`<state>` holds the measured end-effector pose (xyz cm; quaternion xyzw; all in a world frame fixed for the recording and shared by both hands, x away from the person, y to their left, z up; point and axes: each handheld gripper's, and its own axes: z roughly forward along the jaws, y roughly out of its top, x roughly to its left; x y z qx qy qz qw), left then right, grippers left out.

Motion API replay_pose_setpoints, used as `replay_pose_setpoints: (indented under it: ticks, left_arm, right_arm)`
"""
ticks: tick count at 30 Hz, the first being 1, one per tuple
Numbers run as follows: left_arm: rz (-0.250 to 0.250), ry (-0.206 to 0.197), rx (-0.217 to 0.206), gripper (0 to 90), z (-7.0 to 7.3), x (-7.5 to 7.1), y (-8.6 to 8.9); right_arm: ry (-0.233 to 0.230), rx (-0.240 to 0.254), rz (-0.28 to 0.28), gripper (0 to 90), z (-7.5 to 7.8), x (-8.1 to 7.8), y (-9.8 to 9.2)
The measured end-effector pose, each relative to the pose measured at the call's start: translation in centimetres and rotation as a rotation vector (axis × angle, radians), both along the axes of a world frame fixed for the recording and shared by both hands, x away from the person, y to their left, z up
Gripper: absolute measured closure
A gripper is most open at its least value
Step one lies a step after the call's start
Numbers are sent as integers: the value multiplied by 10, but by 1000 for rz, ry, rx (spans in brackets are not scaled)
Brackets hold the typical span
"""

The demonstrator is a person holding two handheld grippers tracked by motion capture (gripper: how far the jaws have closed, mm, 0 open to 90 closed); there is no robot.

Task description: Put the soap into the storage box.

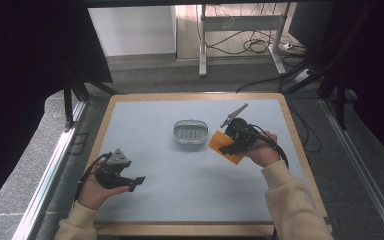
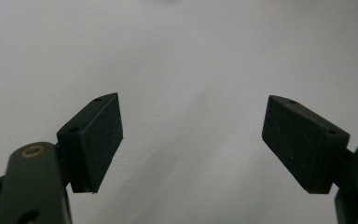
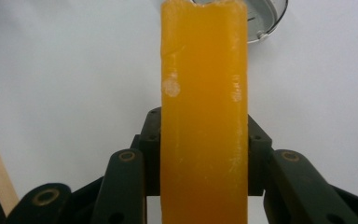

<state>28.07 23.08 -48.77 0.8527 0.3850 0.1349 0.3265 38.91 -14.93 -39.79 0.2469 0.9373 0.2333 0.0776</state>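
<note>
Orange and faintly translucent, the soap bar [image 3: 204,116] is a flat slab with a waxy sheen, a small pale round spot near one long edge and light scuffs along the other; its far end looks chipped. Near the tabletop's [image 1: 180,200] front left corner, the left tool [image 1: 136,181] rests in the person's hand with its jaws standing wide and nothing between them. Farther in, toward the right edge, the right tool [image 1: 228,147] clamps the soap bar by its two broad faces, and the bar juts out past the jaws over the pale grey surface. Just beyond it, near the middle of the tabletop, sits an oval metal soap dish [image 1: 190,132] with a slotted insert.
</note>
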Motion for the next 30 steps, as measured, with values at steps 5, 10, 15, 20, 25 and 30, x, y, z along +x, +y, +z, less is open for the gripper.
replay_pose_setpoints:
  ticks: [5,10,15,20,25,30]
  left_arm:
    - [1,2,-2,202,-1,0,0]
    - [1,2,-3,201,0,0,1]
    - [0,0,-6,202,0,1,2]
    - [-1,1,-5,202,-1,1,2]
    - [0,1,-5,200,-1,1,2]
    - [3,2,-6,200,-1,1,3]
  right_arm:
    - [3,4,5,617,2,11,5]
    - [0,-3,12,617,3,22,13]
    - [4,0,20,617,0,33,20]
    - [9,-30,23,617,-7,41,26]
    - [12,-29,26,617,-9,48,29]
    - [5,-30,35,617,-8,52,31]
